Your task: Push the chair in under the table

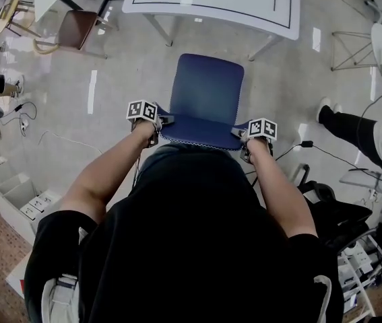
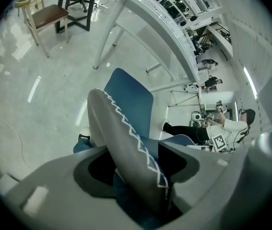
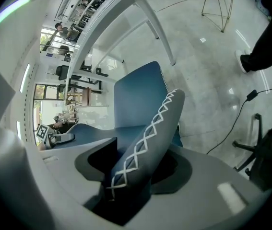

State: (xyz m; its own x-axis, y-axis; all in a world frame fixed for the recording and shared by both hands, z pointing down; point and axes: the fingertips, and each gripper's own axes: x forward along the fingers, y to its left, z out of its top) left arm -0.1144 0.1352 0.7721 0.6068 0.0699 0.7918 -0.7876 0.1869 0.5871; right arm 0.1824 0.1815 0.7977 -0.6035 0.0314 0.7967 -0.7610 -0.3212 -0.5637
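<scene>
While the left claw (image 2: 136, 163) pinches the blue chair (image 2: 131, 99) by the padded top rim of its backrest (image 2: 126, 143) at the left corner, jaws set fairly wide round the thick stitched edge, the right claw (image 3: 135, 172) does the same at the right corner, jaws a bit narrower, rim filling the gap. Both are closed on the backrest, nothing else held.

In the head view the chair sits at frame centre, seat facing the white table (image 1: 244, 2) along the top edge. The seat's front edge is short of the tabletop, with a strip of floor between.

Judgement: grasp done, push not begun or barely begun. The whole seat is left to slide under, between the table legs (image 1: 158, 29). The chair looks roughly lined up, so a straight shove should do.

Floor (image 1: 89, 147) is pale glossy stone or tile with light streaks, likely smooth for sliding.

Room: wooden chair (image 1: 76, 29) upper left, open white boxes (image 1: 15, 197) lower left, black cable (image 1: 342, 157) and another person's dark-trousered leg (image 1: 352, 128) at right, dark wheeled gear (image 1: 339, 214) lower right.
</scene>
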